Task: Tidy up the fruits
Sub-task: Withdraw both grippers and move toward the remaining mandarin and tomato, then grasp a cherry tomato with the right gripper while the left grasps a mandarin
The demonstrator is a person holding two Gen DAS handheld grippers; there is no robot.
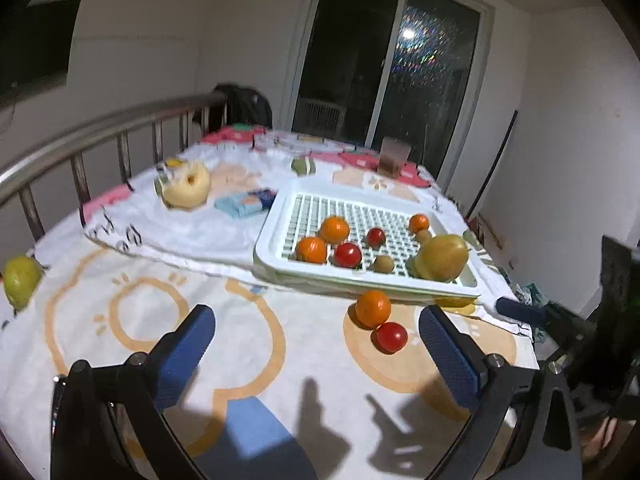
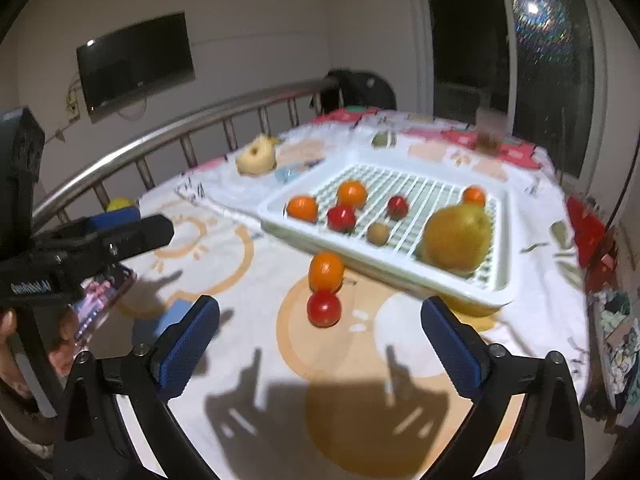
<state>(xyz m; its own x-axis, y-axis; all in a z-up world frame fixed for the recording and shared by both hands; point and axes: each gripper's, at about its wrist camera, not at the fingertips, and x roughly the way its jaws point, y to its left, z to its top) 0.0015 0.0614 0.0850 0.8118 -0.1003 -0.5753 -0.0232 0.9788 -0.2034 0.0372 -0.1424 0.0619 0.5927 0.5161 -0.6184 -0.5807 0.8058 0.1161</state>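
Note:
A white slotted tray (image 1: 272, 232) (image 2: 280, 220) on the table holds several oranges, tomatoes and kiwis and a large yellow pear (image 1: 442, 258) (image 2: 458, 242). In front of the tray an orange (image 1: 373, 308) (image 2: 326, 271) and a red tomato (image 1: 390, 337) (image 2: 324, 308) lie touching on the cloth. A green pear (image 1: 20, 280) lies at the far left. A pale apple (image 1: 188, 190) (image 2: 256, 158) lies at the back left. My left gripper (image 1: 316, 320) is open and empty. My right gripper (image 2: 320, 312) is open, empty, with the tomato between its fingertips further ahead.
A metal railing (image 1: 100, 128) (image 2: 180, 136) runs along the table's left side. A blue packet (image 1: 246, 202) lies beside the tray. A brown cup (image 1: 394, 156) stands at the back. The other gripper's body (image 2: 80, 248) is at the left of the right wrist view.

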